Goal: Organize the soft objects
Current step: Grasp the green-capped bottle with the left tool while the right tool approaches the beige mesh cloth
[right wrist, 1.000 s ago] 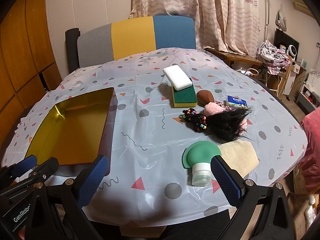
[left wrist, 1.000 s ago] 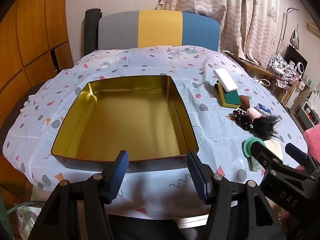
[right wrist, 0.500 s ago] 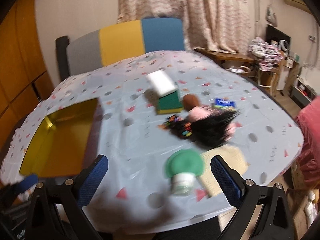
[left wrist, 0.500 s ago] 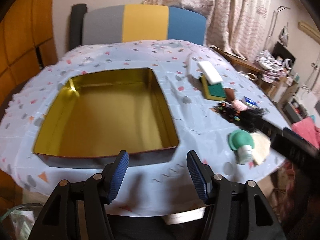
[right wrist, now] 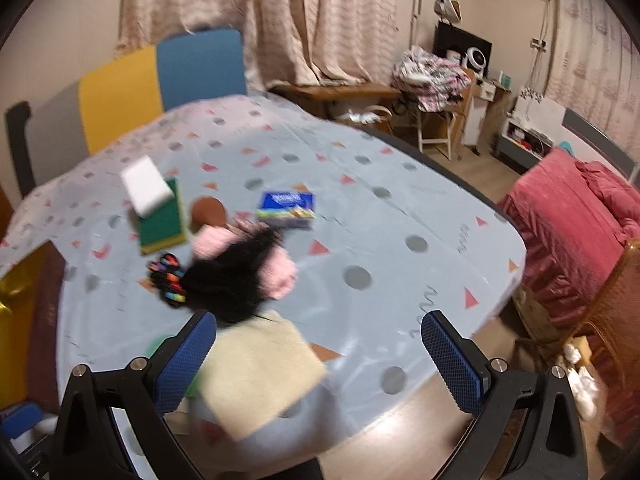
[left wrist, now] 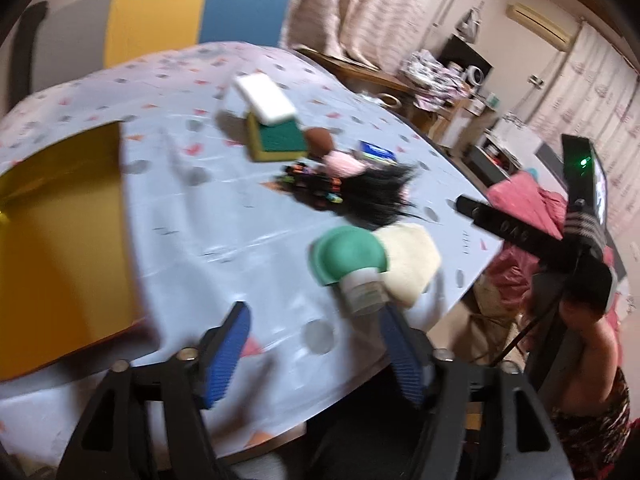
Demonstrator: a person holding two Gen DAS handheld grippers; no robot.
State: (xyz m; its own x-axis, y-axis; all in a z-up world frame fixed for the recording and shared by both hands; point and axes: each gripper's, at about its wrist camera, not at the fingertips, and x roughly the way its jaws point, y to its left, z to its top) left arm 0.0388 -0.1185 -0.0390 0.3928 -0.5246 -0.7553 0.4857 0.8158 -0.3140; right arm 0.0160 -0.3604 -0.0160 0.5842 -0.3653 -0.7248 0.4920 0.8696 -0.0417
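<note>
**Both grippers hung empty over the patterned table**

The left gripper had its jaws opening, with only cloth showing between its blue pads; the right gripper was spread wide and held nothing. Beneath them lay a pale blue tablecloth dotted with grey spots and coral triangles. On it lay a cream cloth, a green-capped bottle, a black wig, pink fluff, a green-and-yellow sponge topped by a white sponge, and a blue packet. A gold tin tray sat on the table's left side, its visible part bare. Behind stood a grey, yellow and blue chair, pink curtains and a red bedcover.
</note>
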